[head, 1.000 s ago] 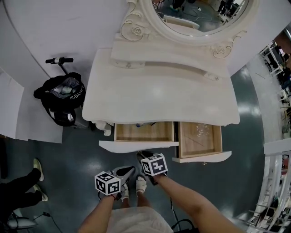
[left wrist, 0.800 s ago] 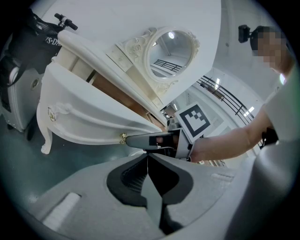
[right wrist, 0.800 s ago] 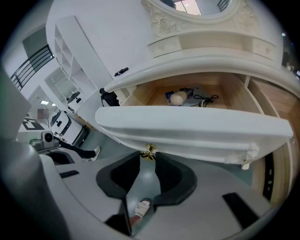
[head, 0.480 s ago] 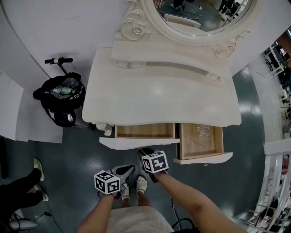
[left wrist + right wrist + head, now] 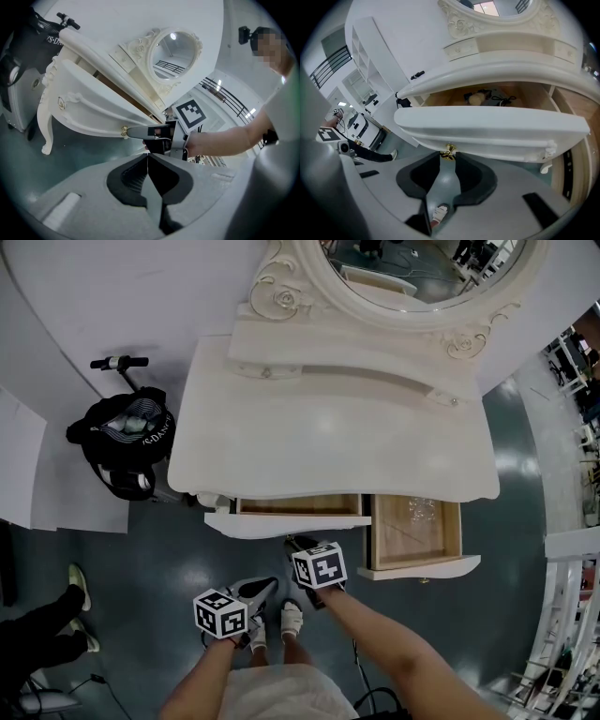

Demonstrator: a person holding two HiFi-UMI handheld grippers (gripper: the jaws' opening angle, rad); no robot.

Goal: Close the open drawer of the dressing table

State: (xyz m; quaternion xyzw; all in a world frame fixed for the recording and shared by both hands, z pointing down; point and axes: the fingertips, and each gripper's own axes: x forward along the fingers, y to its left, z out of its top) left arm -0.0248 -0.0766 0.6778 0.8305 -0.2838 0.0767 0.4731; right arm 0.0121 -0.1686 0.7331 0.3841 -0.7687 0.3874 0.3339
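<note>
Dark teal floor (image 5: 169,559) under a cream carved dressing table (image 5: 328,437). Its wide white left drawer (image 5: 497,126) sits partly out, dead ahead of my right gripper (image 5: 448,158), which pinches the drawer's small brass knob (image 5: 449,151). So the push goes straight in. Meanwhile my left gripper (image 5: 148,157) hangs further back, closed and empty.

A glossy dark teal floor (image 5: 169,559) was marked by pale glare (image 5: 518,468) at the right. A plain white wall (image 5: 122,296) was seen behind. A black bag (image 5: 122,442) was set against it, and a white shelf unit (image 5: 363,56) was fixed farther along.
</note>
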